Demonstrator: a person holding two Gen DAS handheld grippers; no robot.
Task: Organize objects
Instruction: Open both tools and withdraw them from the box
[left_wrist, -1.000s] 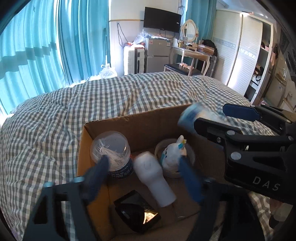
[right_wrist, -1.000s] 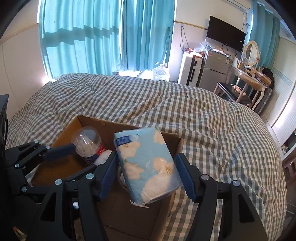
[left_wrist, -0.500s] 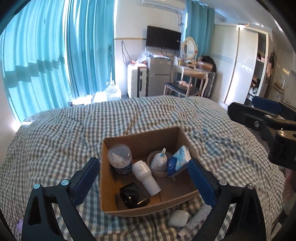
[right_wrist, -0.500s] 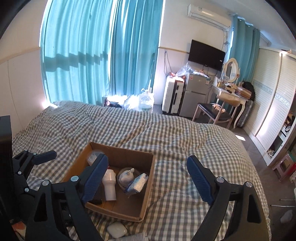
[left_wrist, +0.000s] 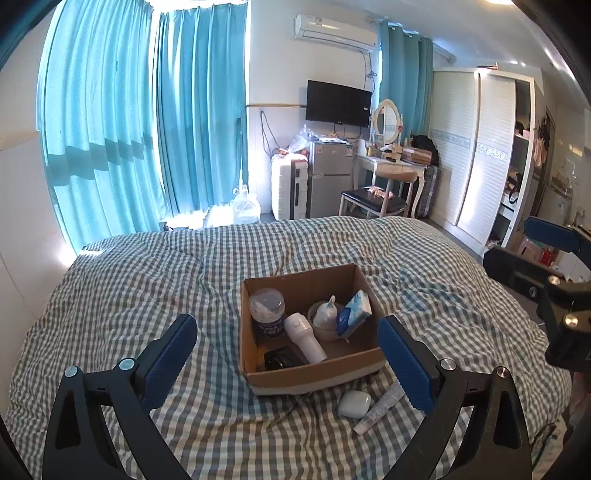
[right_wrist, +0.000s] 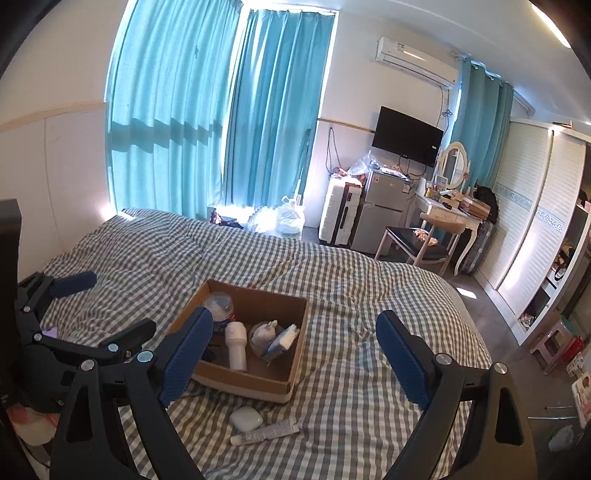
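Observation:
A cardboard box (left_wrist: 310, 373) sits on the checked bed. In it are a clear jar (left_wrist: 266, 310), a white cylinder (left_wrist: 304, 338), a bowl holding a white bottle (left_wrist: 325, 317), a blue tissue pack (left_wrist: 352, 314) leaning at the right wall, and a black item (left_wrist: 280, 360). A white case (left_wrist: 354, 404) and a tube (left_wrist: 380, 406) lie in front of the box. My left gripper (left_wrist: 286, 332) and right gripper (right_wrist: 293, 321) hover above and behind the box. Their jaws are opening, with nothing held between them.
The checked bedcover (left_wrist: 147, 295) spreads wide around the box. Beyond the bed stand teal curtains (left_wrist: 110, 147), a suitcase and small fridge (left_wrist: 328, 177), a chair (left_wrist: 373, 201) and a white wardrobe (left_wrist: 480, 166). The bed's right edge drops to the floor (right_wrist: 498, 325).
The right gripper let go of the blue tissue pack, which now rests in the box. Both grippers drew back and up from the box, and their jaws widened.

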